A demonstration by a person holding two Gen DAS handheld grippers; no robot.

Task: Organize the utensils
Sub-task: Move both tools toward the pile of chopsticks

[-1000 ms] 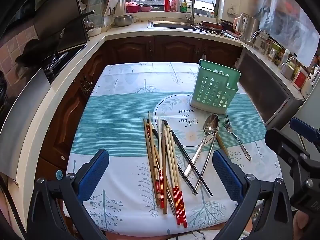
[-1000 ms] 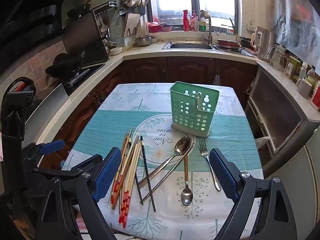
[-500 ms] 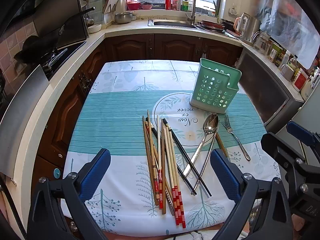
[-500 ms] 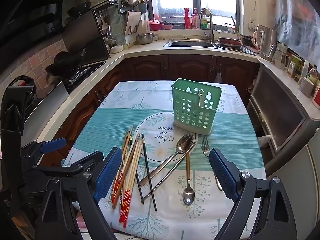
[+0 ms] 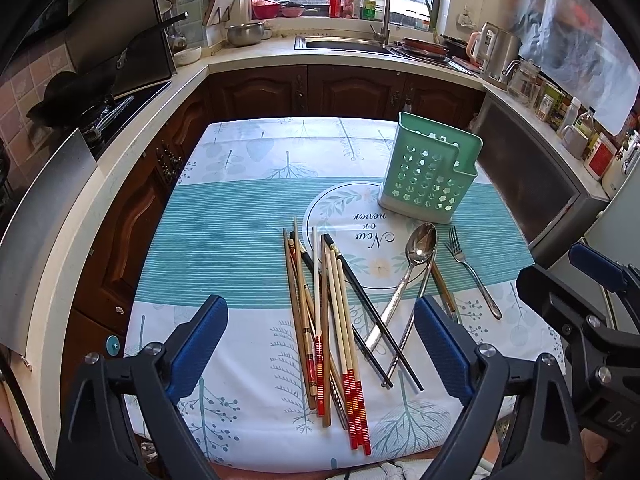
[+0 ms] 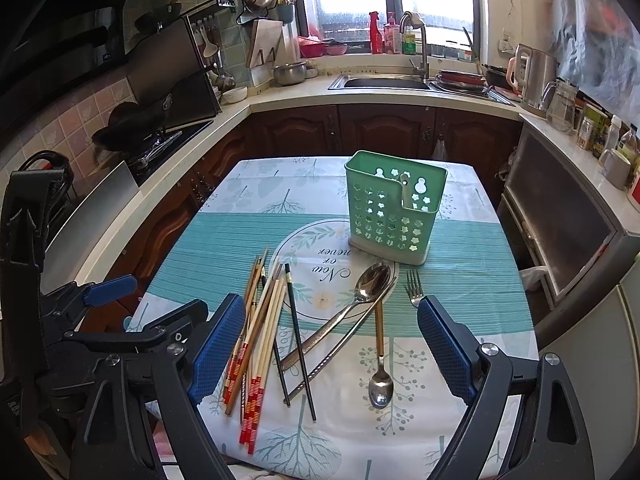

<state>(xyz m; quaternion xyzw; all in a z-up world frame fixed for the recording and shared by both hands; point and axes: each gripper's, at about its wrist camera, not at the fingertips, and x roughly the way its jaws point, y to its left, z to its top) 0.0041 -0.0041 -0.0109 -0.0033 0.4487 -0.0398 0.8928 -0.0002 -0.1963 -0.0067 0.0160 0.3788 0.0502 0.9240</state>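
Observation:
Several wooden chopsticks (image 5: pixel 340 320) with red-banded ends lie fanned on the tablecloth, with black chopsticks (image 5: pixel 360 292) across them. Right of these lie a large steel spoon (image 5: pixel 420 240), a fork (image 5: pixel 472 276) and a small gold-handled spoon (image 6: pixel 380 384). A green perforated utensil holder (image 5: pixel 430 176) stands upright behind them. My left gripper (image 5: pixel 320 302) hovers above the chopsticks' near ends, its jaws closing slowly with nothing between them. My right gripper (image 6: pixel 331 302) hangs open above the spoons, touching nothing.
The table (image 5: pixel 224 240) carries a teal and white cloth and sits inside a U-shaped kitchen counter (image 5: pixel 192 76). A stove (image 5: pixel 100 112) is at left, a sink (image 5: pixel 344 44) at the back, and jars and a kettle (image 5: pixel 500 48) at right. Its near edge lies just under both grippers.
The left gripper's blue pads have drawn slightly closer together. Both views have shifted only a little, and the utensils lie where they were.

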